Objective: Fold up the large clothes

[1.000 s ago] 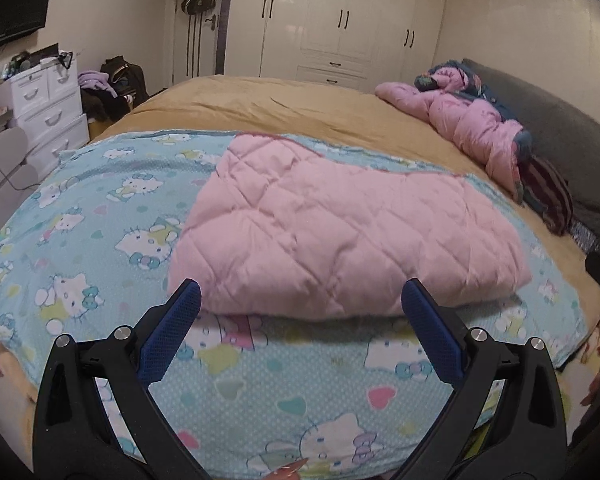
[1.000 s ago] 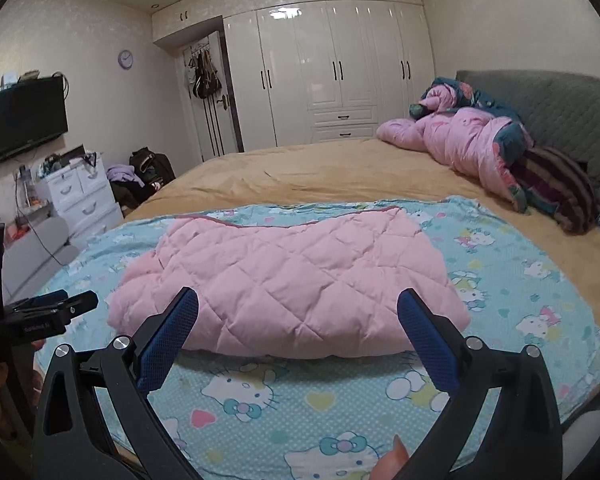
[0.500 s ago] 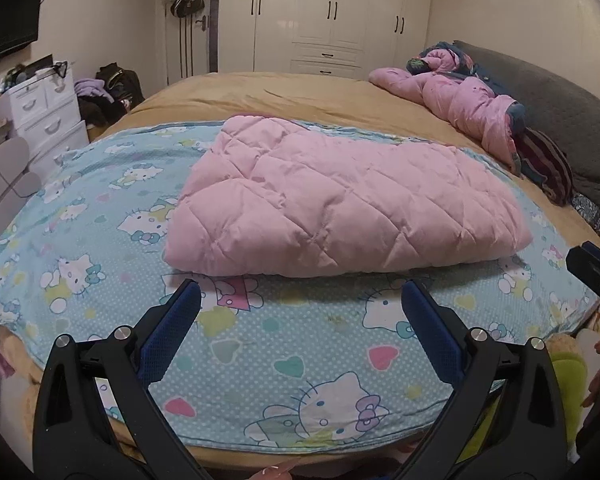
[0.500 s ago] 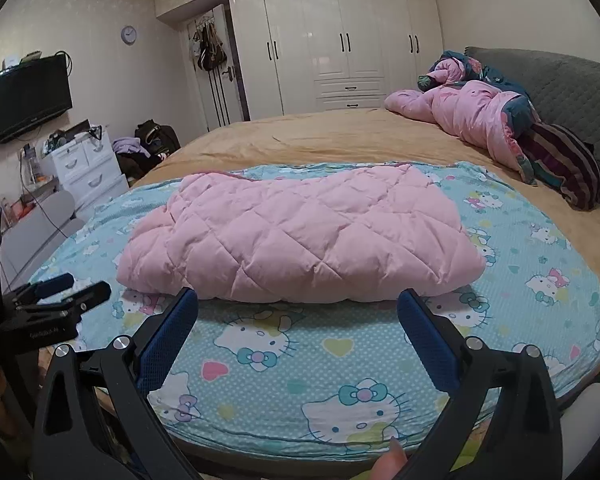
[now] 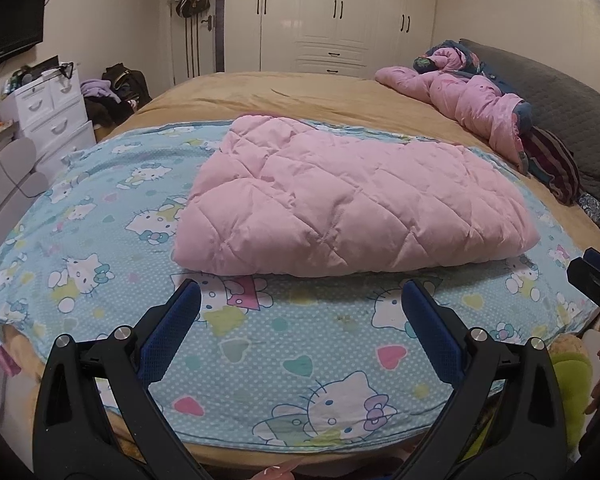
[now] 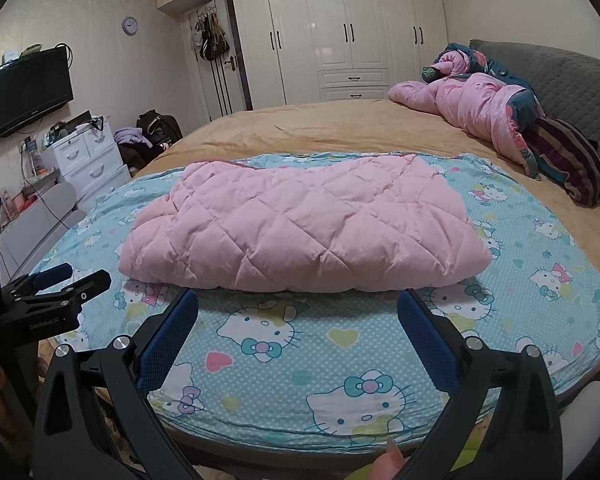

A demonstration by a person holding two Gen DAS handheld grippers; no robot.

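Left wrist view. The pink quilted garment (image 5: pixel 352 204) lies folded into a thick, puffy block on the Hello Kitty sheet (image 5: pixel 100 248), toward the middle of it, with its rounded fold edge facing you. Your left gripper (image 5: pixel 300 320) hangs over the near strip of sheet, short of that edge and not touching it. Its jaws stand wide apart and nothing is between them. Judgement: the fold looks nearly or fully done. If you mean to halve it again, take the left end low at the edge, catching every layer; padded fabric like this tends to spring open and slide when only the top layer is pinched. The tip of the right gripper (image 5: pixel 596 276) shows at the right frame edge, off the garment.

Right wrist view. The same pink quilted garment (image 6: pixel 304 232) sits just beyond your right gripper (image 6: pixel 298 316), its near fold running left to right across the sheet (image 6: pixel 520 240). The blue pads (image 6: pixel 168 340) are spread wide, holding nothing and touching nothing. Judgement: take the right end level with the left one and lift both ends together, or the block will twist. The left gripper (image 6: pixel 60 280) appears at the far left, over the sheet's left margin; its opening is hard to read from this angle. A second pink padded jacket (image 6: pixel 472 108) lies crumpled at the far right, by the grey headboard (image 6: pixel 560 80), well apart from the work.
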